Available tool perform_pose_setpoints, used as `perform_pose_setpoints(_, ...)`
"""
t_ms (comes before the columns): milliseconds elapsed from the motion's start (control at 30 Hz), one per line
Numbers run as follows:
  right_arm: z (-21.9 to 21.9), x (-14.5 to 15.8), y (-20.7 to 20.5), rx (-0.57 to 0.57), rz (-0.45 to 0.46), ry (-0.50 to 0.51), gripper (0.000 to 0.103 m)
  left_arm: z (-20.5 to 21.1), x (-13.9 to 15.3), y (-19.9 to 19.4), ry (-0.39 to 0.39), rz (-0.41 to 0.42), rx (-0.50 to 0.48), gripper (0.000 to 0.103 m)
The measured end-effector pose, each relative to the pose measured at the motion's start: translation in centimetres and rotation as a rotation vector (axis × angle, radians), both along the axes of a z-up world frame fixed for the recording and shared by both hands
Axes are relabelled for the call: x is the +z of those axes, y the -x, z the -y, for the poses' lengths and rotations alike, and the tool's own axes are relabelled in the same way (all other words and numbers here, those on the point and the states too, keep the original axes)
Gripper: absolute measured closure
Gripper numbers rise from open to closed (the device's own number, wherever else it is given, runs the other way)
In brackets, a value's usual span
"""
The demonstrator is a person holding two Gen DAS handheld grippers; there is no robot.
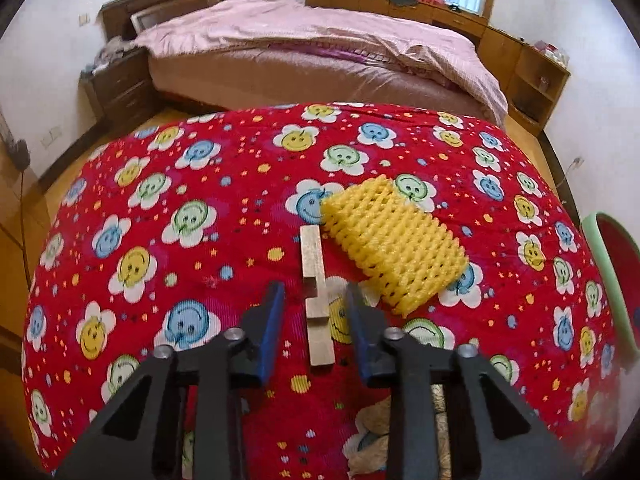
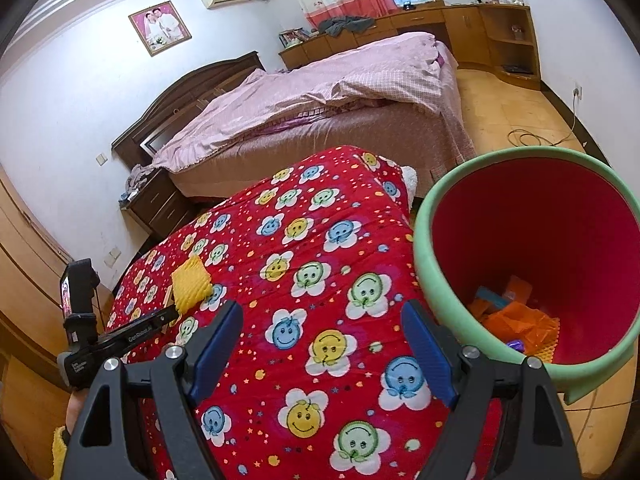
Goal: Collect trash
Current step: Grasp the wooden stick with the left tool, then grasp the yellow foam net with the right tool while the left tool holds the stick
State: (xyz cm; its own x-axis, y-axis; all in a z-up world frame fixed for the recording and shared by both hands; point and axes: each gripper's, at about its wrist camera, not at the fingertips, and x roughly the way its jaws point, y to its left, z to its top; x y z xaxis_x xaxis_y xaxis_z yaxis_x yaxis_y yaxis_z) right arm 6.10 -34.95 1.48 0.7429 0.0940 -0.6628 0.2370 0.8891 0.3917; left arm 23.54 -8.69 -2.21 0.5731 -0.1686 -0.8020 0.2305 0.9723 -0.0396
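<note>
The left gripper (image 1: pixel 316 304) hangs low over the red smiley-flower quilt (image 1: pixel 224 264), its blue pads either side of a notched wooden stick (image 1: pixel 316 300) lying flat; gaps show on both sides, so the jaws are not clamped on it. Just beyond, touching the stick's far end, lies a yellow foam net (image 1: pixel 394 246), toward the middle of the quilt. The right gripper (image 2: pixel 322 354) stands spread wide with nothing between its jaws. Off the quilt's right edge sits a green-rimmed red bin (image 2: pixel 436 280) holding orange scraps (image 2: pixel 520 324). Behind is a bed (image 2: pixel 320 120) with pink covers.
</note>
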Motion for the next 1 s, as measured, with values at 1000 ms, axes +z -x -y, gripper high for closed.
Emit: perform_pose_setpoints(1000, -12.4, -2.6, -12.0, 0.260, -0.086, 0.128, 0.022, -7.3, 0.3, -0.4, 0.117, 0.070, 0.204, 0.093)
